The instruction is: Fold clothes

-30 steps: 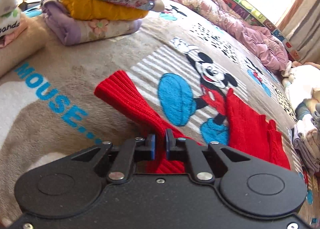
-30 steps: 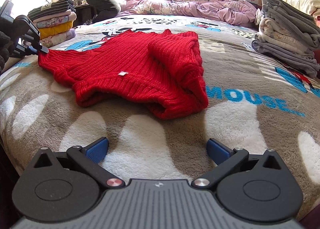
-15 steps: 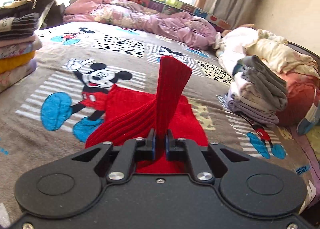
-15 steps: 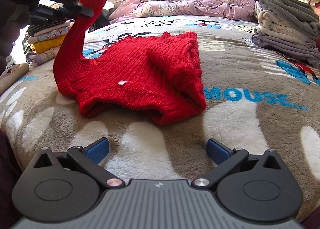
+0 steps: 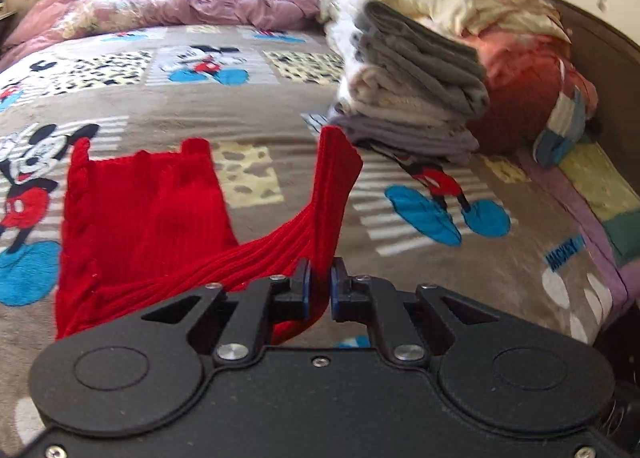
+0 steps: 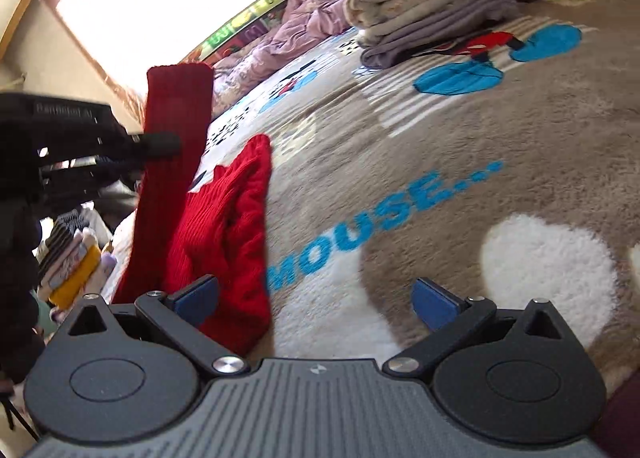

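Note:
A red ribbed knit sweater lies on the Mickey Mouse blanket. My left gripper is shut on one sleeve, which stands up from the jaws with its cuff on top. In the right wrist view the same sleeve hangs lifted from the left gripper above the sweater body. My right gripper is open low over the blanket, its left pad close to the sweater's near edge, with nothing between the fingers.
A stack of folded grey and cream clothes sits on the bed's right, beside a red cushion. A crumpled pink quilt lies at the headboard. Another folded pile stands at the left in the right wrist view.
The left gripper has lifted the sleeve off the bed and carried it up and across over the sweater. The right gripper has tilted and moved toward the sweater's near edge, still open.

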Tool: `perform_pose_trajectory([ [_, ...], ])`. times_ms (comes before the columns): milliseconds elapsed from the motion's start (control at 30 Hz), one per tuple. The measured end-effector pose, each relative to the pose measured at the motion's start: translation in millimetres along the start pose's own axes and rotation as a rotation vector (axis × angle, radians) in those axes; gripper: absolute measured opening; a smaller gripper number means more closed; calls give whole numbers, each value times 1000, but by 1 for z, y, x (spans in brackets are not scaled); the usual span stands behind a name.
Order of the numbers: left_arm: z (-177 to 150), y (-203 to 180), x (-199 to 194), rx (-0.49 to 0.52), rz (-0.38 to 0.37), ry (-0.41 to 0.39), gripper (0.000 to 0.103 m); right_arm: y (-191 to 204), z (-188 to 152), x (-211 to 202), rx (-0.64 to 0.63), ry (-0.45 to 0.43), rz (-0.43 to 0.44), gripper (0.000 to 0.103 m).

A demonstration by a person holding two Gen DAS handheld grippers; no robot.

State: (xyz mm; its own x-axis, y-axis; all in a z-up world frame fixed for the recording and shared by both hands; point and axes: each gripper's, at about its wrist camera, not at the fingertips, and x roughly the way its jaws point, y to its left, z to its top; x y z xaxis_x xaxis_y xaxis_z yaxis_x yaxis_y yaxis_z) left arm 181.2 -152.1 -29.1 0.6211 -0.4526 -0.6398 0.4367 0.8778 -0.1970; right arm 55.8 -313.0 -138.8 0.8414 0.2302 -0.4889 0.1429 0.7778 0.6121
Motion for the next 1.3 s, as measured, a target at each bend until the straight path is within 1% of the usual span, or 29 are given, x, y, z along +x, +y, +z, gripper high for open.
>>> perform_pose_trajectory([
  [33,-3,0,1,10,-10,9,13,-5,1,1,27,-2,14,102],
  [67,-7,0,2,20,-20,19,13,-6,1,1,36,-2,22,102],
  [100,-11,6,-10,8,-34,-8,13,-7,1,2,33,-1,25,101],
  [133,-12,18,-21,-27,-43,-32,13,-7,1,3,31,0,29,101],
  [167,-13,35,-32,-71,-32,-57,12,-8,1,5,33,0,38,101],
  [200,-14,52,-43,-116,-20,-82,13,-9,1,6,37,-3,47,98],
  [233,-16,68,-50,-145,23,-105,13,-9,1,7,42,-4,55,95],
  [267,-19,83,-57,-173,68,-127,12,-9,1,9,47,-5,63,93],
  [333,-25,116,-67,-225,129,-127,12,-10,1,12,57,-7,79,89],
  [400,-33,141,-74,-253,170,-127,12,-10,2,15,67,-9,95,83],
  [467,-40,156,-78,-248,198,-135,12,-11,2,18,78,-11,111,80],
  [567,-55,178,-76,-271,190,-137,13,-7,-2,19,62,-19,113,80],
  [600,-59,180,-72,-269,173,-129,12,-6,-4,19,56,-22,112,80],
  [633,-62,182,-68,-267,156,-121,13,-6,-4,20,49,-24,111,80],
  [700,-66,180,-64,-210,159,-97,13,-5,-5,20,40,-28,112,80],
  [733,-64,175,-63,-170,151,-99,12,-5,-6,20,38,-31,113,80],
  [800,-61,165,-64,-106,110,-129,12,-5,-5,22,44,-39,122,81],
  [867,-61,161,-59,-75,58,-151,12,-6,-4,25,69,-45,145,85],
  [900,-62,158,-57,-59,33,-149,12,-7,-4,27,82,-48,157,89],
  [967,-63,150,-51,-3,-11,-139,13,-9,0,32,114,-51,187,91],
  [1033,-66,146,-41,53,-10,-72,12,-12,5,39,144,-52,214,90],
  [1067,-70,148,-30,74,7,15,13,-14,8,42,158,-54,225,89],
  [1100,-76,150,-21,101,43,76,15,-15,10,46,163,-54,224,85],
  [1133,-80,151,-21,121,50,73,17,-16,13,50,168,-54,223,81],
  [1200,-76,154,-32,99,33,65,17,-17,17,57,163,-55,219,76],
  [1233,-76,156,-37,100,42,49,18,-16,18,61,148,-52,214,73],
  [1300,-76,162,-47,73,58,11,17,-13,18,65,120,-47,211,72],
])
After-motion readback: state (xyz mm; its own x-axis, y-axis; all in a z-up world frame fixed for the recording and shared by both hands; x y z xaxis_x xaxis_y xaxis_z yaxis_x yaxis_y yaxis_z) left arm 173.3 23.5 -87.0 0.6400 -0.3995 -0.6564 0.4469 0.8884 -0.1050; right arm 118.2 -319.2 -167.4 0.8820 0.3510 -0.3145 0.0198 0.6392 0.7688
